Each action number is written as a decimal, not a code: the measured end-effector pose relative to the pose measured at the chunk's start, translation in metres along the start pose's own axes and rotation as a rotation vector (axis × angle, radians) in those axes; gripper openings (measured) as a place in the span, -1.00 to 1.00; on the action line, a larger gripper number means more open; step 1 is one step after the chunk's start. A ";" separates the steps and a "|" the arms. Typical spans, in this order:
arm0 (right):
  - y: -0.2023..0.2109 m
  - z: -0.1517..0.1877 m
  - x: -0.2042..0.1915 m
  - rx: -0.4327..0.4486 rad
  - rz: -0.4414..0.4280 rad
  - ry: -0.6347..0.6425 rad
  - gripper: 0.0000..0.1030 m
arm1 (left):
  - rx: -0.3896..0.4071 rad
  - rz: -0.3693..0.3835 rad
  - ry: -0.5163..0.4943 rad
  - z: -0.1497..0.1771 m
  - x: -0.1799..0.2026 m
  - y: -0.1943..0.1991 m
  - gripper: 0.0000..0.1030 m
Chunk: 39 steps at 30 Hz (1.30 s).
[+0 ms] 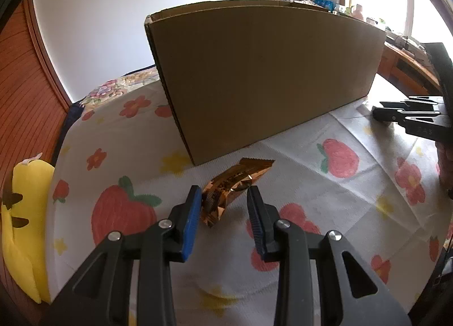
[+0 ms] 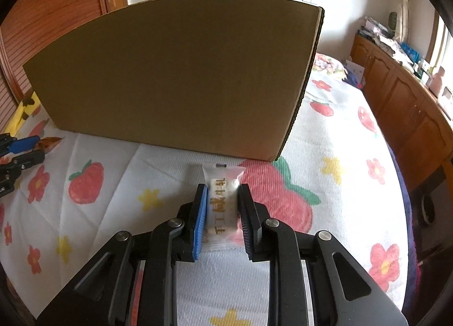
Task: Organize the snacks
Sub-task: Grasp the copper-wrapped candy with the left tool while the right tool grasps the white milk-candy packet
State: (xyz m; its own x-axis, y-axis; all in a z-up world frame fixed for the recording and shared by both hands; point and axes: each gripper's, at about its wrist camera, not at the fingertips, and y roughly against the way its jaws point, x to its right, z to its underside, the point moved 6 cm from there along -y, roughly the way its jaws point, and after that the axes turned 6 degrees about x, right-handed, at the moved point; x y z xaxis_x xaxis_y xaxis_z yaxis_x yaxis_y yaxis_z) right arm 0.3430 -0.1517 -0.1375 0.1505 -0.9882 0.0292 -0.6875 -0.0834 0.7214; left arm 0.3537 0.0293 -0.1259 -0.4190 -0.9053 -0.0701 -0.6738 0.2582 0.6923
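left tongs (image 1: 224,195): spread apart, straddling the gold snack bar (image 1: 232,188), left pad touching its wrapper, right pad just clear
gold snack bar: lying on the bed cover (image 1: 325,198), just in front of the cardboard box (image 1: 263,77)
right tongs (image 2: 222,194): pads pressing both sides of the white candy pack (image 2: 222,198)
white candy pack: lying on the bed cover, near the box's front wall
cardboard box: standing upright on the bed
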 end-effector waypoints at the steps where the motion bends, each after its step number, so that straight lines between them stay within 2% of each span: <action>1: 0.000 0.000 0.000 0.000 0.001 0.001 -0.60 | -0.001 -0.001 0.001 -0.001 -0.001 -0.002 -0.36; 22: -0.001 -0.002 0.003 0.000 -0.013 -0.006 -0.56 | -0.018 -0.023 -0.055 -0.013 0.008 -0.017 -0.30; 24: 0.000 -0.002 0.003 0.000 -0.014 -0.007 -0.56 | -0.010 -0.026 -0.063 -0.014 0.009 -0.017 -0.31; 28: 0.000 -0.002 0.004 0.000 -0.014 -0.006 -0.56 | -0.008 -0.029 -0.070 -0.011 0.018 -0.013 -0.49; 32: 0.000 -0.002 0.004 0.000 -0.014 -0.006 -0.56 | -0.011 -0.047 -0.054 -0.008 0.019 -0.010 -0.56; 39: 0.000 -0.002 0.004 0.000 -0.016 -0.008 -0.56 | 0.006 -0.049 -0.024 -0.004 0.025 0.006 -0.56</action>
State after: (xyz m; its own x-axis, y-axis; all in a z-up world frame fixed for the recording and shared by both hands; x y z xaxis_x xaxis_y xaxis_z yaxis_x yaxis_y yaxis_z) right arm 0.3456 -0.1553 -0.1361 0.1559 -0.9877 0.0123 -0.6849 -0.0991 0.7218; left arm 0.3416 0.0069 -0.1199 -0.3998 -0.9086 -0.1208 -0.6974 0.2160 0.6833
